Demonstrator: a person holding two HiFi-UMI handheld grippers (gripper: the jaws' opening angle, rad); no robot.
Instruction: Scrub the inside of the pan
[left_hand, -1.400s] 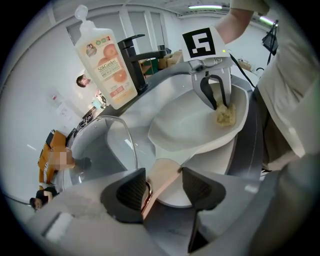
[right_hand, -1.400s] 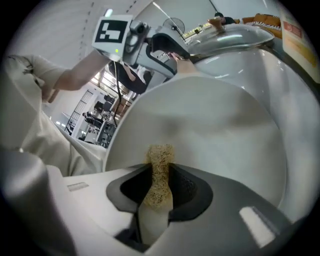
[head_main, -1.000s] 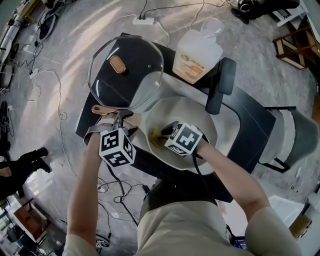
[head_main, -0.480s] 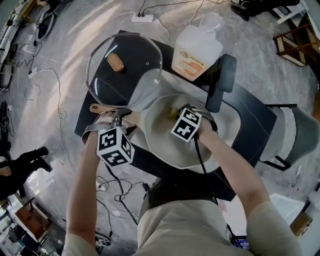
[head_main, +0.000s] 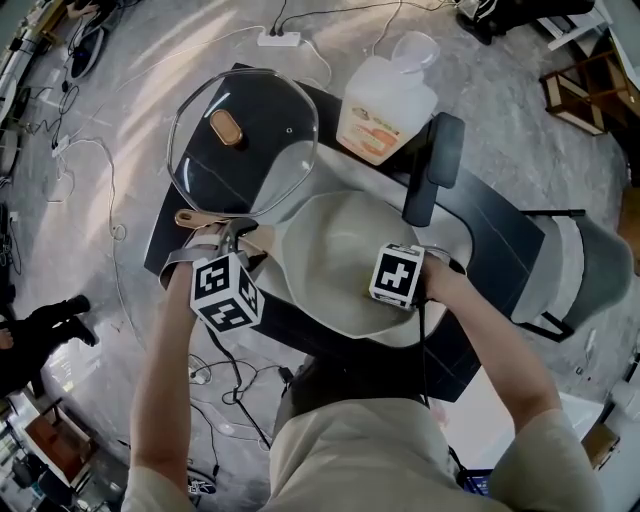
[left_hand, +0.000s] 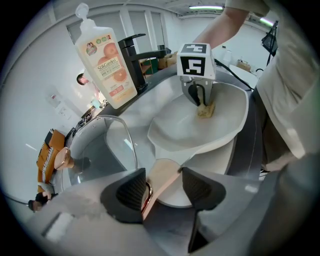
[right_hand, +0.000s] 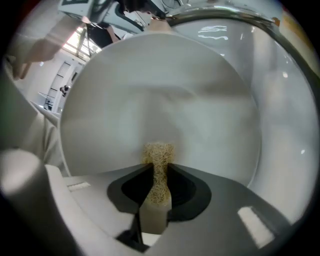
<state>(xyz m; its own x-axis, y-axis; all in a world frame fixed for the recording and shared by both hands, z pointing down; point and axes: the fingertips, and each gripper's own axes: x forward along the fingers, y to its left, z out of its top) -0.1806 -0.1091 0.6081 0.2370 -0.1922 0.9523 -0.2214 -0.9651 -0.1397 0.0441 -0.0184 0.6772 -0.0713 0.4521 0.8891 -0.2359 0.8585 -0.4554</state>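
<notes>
A cream pan lies in the sink below the black tap. Its tan handle runs between the jaws of my left gripper, which is shut on it. In the head view that gripper is at the pan's left rim. My right gripper is inside the pan, at its right side, shut on a yellowish scrubbing sponge that presses on the pan's inner wall. The left gripper view shows the sponge under the right gripper. In the head view its jaws are hidden under the marker cube.
A glass lid with a copper knob rests on the counter left of the pan. A dish soap bottle stands behind the black tap. A chair is at the right. Cables lie on the floor.
My right gripper has swept the sponge from the pan's left part, across its far side, to its right side. The left gripper has stayed on the handle.
</notes>
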